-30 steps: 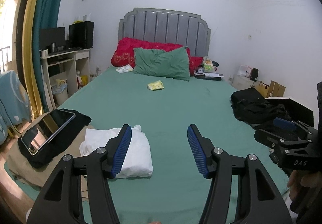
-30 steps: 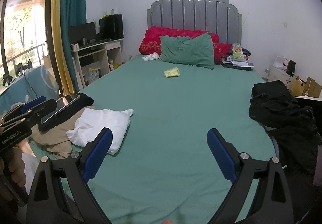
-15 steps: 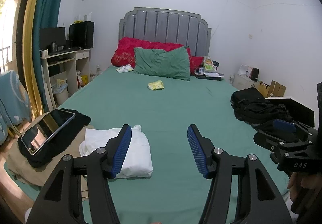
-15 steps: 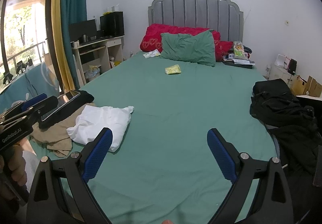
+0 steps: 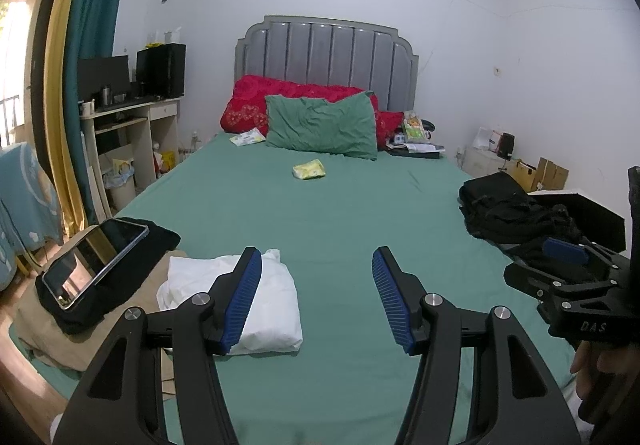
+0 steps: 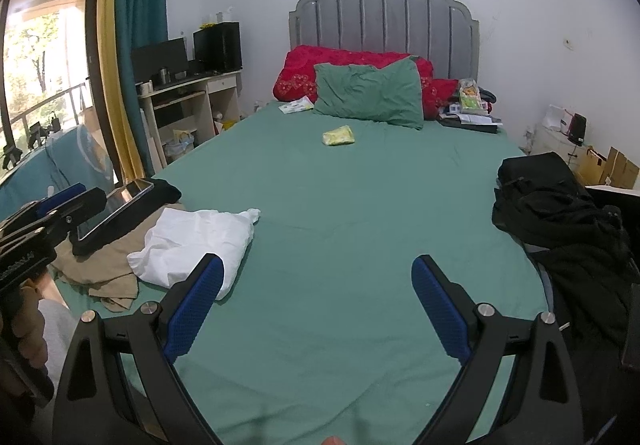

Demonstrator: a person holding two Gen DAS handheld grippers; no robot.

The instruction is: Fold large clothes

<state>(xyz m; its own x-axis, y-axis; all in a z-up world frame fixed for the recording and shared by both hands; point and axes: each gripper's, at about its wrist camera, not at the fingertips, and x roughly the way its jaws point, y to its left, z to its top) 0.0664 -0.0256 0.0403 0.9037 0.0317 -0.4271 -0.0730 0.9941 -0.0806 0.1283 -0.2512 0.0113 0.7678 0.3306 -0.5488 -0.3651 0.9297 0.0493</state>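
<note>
Grippers both hover above the foot of the bed (image 5: 320, 213), nothing in either. Left gripper (image 5: 317, 295) has jaws moderately apart, empty; right gripper (image 6: 318, 305) is spread wider, also empty, w/ bare green sheet showing between its pads.

Clothes sit in two spots. From the left wrist view, a white folded garment (image 5: 264, 301) lies at about 8 o'clock, partly behind the left pad, resting on tan fabric (image 5: 48, 329) at the bed's corner. Beside it, approx 9 o'clock, a tablet (image 5: 94, 261) lies on a black cloth. Off at 3 o'clock a heap of black clothes (image 6: 560, 221) is bunched on the bed's right edge, unfolded. Green pillow (image 5: 322, 129) and a small yellow packet (image 5: 309, 169) sit up at 12, well apart from the work area.

Judgement: white piece looks done, so the black heap is prob the next job. Risks from here: pinching a thick bunch instead of one layer, so the whole pile drags across the sheet; heap is so near the edge that a careless tug could tip it off the bed. On the other side, a sweep near the tan pile could knock the tablet, since it's only perched on soft cloth. Spreading a big garment could also bump the finished white fold
</note>
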